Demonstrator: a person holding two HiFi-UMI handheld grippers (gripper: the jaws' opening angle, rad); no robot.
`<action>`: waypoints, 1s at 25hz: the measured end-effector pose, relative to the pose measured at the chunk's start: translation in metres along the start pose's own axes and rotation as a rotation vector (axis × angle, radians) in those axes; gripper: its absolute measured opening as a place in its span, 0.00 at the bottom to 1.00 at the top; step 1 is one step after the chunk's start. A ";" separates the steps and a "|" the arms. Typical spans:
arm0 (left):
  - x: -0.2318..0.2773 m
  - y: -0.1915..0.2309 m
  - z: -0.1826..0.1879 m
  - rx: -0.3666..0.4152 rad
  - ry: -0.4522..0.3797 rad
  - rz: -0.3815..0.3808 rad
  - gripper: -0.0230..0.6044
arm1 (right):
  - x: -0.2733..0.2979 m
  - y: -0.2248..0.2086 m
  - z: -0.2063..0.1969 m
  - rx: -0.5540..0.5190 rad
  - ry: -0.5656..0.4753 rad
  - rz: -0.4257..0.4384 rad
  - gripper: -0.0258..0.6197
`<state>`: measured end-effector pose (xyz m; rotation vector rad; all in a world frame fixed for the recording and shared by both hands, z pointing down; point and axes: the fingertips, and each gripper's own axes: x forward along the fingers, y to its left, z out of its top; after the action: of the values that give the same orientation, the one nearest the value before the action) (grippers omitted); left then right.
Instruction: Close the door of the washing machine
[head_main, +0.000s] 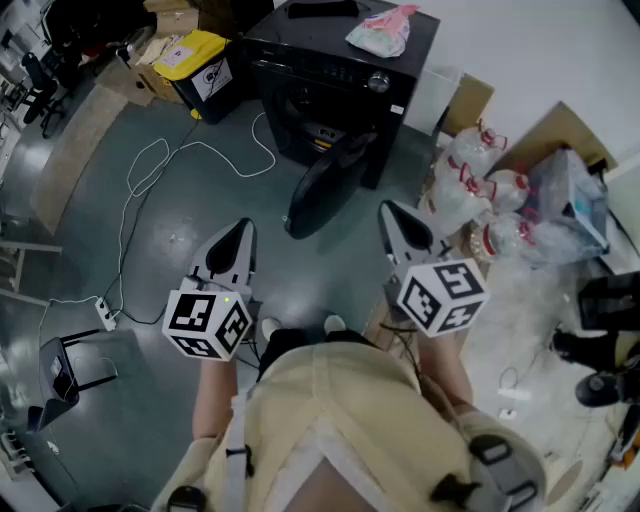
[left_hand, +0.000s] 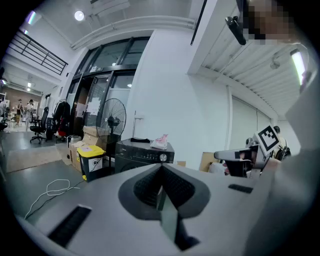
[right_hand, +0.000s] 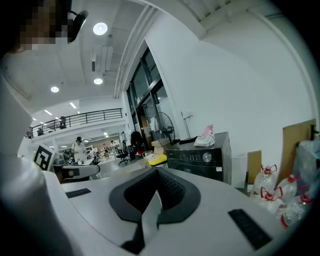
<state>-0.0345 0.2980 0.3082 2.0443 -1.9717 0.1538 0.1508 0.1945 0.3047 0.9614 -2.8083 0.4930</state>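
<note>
Hanging open, round dark door of black washing machine, left gripper and right gripper well apart from it, both jaws pressed together

The person wears a pale beige garment crossed by grey straps with dark buckles, and white-toed shoes. From the garment, the left gripper sits at eleven o'clock and the right gripper at one o'clock. Both are light grey tapering shells, each bearing a white cube with black square markers.
</note>
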 end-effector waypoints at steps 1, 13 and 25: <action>0.001 -0.002 0.000 -0.004 -0.006 -0.006 0.04 | 0.001 -0.002 0.000 -0.005 0.002 -0.001 0.04; 0.016 -0.007 -0.020 -0.006 0.028 -0.019 0.04 | 0.022 -0.012 -0.020 -0.018 0.059 -0.011 0.05; 0.071 0.021 -0.041 0.069 0.092 -0.132 0.07 | 0.064 -0.006 -0.019 -0.019 0.060 -0.048 0.05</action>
<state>-0.0459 0.2417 0.3697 2.1626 -1.7942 0.2854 0.1046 0.1600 0.3387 0.9914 -2.7248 0.4804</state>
